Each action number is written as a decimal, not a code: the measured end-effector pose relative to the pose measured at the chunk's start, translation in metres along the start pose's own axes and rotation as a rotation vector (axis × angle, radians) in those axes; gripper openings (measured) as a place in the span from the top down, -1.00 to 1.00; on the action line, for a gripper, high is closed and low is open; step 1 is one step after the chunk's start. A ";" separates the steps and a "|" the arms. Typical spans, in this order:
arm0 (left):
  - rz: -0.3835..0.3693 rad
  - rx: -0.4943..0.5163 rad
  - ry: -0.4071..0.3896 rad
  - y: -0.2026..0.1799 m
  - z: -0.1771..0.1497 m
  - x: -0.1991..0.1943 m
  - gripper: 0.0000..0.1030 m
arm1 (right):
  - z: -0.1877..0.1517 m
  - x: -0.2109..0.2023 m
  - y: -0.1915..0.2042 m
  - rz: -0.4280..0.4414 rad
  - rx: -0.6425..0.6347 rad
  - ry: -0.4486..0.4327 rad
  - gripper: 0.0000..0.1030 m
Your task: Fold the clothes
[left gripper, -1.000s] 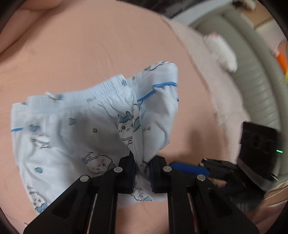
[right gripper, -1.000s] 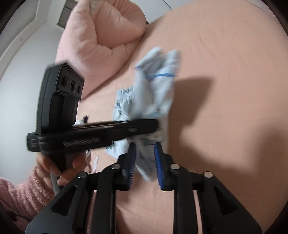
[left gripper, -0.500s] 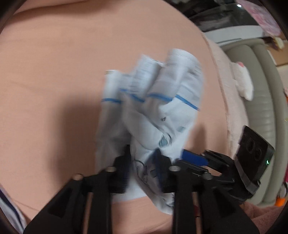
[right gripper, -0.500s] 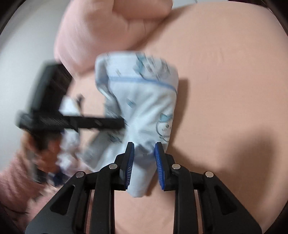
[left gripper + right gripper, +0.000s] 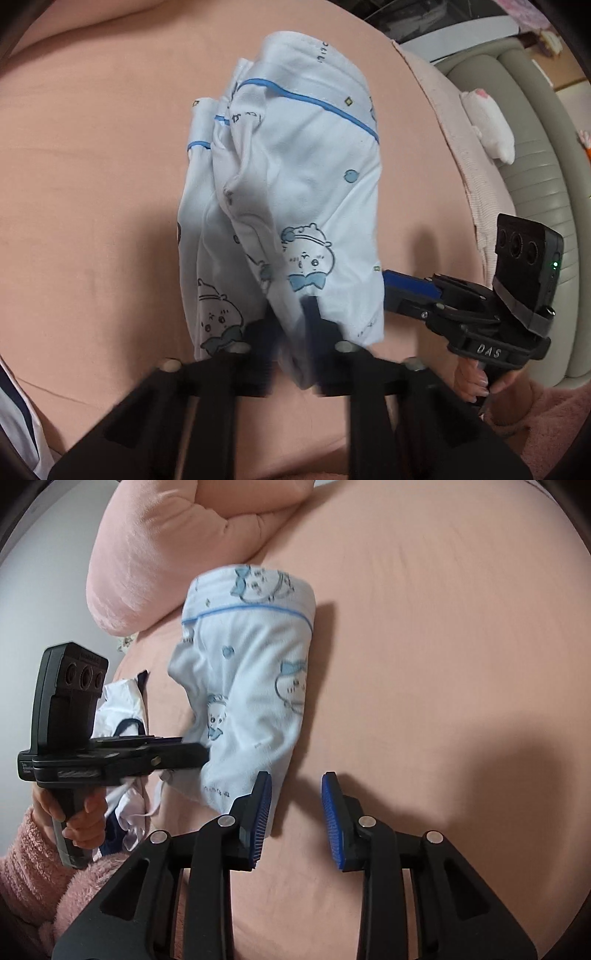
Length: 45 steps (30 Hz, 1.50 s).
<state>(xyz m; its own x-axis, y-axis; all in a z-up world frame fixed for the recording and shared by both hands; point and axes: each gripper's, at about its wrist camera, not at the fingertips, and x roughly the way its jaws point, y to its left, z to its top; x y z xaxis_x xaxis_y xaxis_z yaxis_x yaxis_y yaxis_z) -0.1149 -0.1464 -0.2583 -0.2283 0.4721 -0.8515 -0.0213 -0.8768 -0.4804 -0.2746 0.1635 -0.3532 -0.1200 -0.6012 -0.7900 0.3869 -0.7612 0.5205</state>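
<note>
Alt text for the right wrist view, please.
The right gripper stands open, its jaws having just widened, beside folded light-blue cartoon-print shorts on a pink bedsheet. The left gripper reaches into the shorts from the left.

Left claw [image 5: 290, 347] fingertips motion-blurred, white garment [image 5: 16, 417] cut off at frame edge, right claw's [image 5: 406, 288] tips hidden behind shorts [image 5: 295, 177]

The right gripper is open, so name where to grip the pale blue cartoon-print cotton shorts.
Grip the shorts at the near corner, beside the open right gripper. Come from the near side, shifting left: that edge seems to lie flat on the pink bedsheet, stacked and reachable.
</note>
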 end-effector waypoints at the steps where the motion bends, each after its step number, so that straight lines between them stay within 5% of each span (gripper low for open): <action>1: 0.013 0.014 -0.017 0.001 -0.001 -0.008 0.81 | -0.001 0.000 0.003 -0.011 -0.015 -0.001 0.45; 7: 0.056 0.032 -0.066 0.008 0.002 -0.033 0.81 | 0.001 -0.010 0.022 -0.008 -0.087 -0.068 0.44; 11: 0.167 -0.002 0.014 0.030 0.001 0.000 0.81 | 0.004 0.016 0.037 0.023 -0.144 -0.019 0.11; 16: 0.228 0.006 -0.055 0.028 0.007 -0.024 0.47 | 0.006 0.023 0.037 -0.047 -0.168 0.020 0.31; 20: 0.231 0.074 -0.135 0.017 0.016 -0.042 0.46 | 0.009 -0.001 0.038 -0.111 -0.205 -0.068 0.29; 25: 0.291 0.146 -0.070 0.012 0.027 -0.016 0.46 | 0.031 0.010 0.035 -0.098 -0.202 -0.110 0.25; 28: 0.359 0.065 0.011 0.040 0.027 -0.011 0.39 | 0.032 0.021 0.029 -0.126 -0.205 -0.071 0.26; 30: 0.321 -0.004 -0.006 0.055 0.031 -0.029 0.43 | 0.033 0.022 0.024 -0.132 -0.196 -0.054 0.24; 35: 0.262 0.066 -0.196 0.046 0.066 -0.073 0.44 | 0.049 -0.016 0.008 -0.043 -0.114 -0.132 0.18; 39: 0.201 0.103 -0.249 0.036 0.103 -0.058 0.44 | 0.075 -0.009 0.023 -0.022 -0.150 -0.161 0.18; 45: 0.256 0.102 -0.232 0.023 0.135 -0.009 0.39 | 0.081 0.045 0.056 -0.113 -0.257 -0.101 0.20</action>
<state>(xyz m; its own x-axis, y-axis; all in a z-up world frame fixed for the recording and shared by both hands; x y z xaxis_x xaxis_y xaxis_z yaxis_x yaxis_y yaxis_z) -0.2451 -0.1830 -0.2335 -0.4538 0.2131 -0.8653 -0.0295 -0.9740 -0.2244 -0.3322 0.0744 -0.3335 -0.2605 -0.5469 -0.7956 0.5832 -0.7459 0.3218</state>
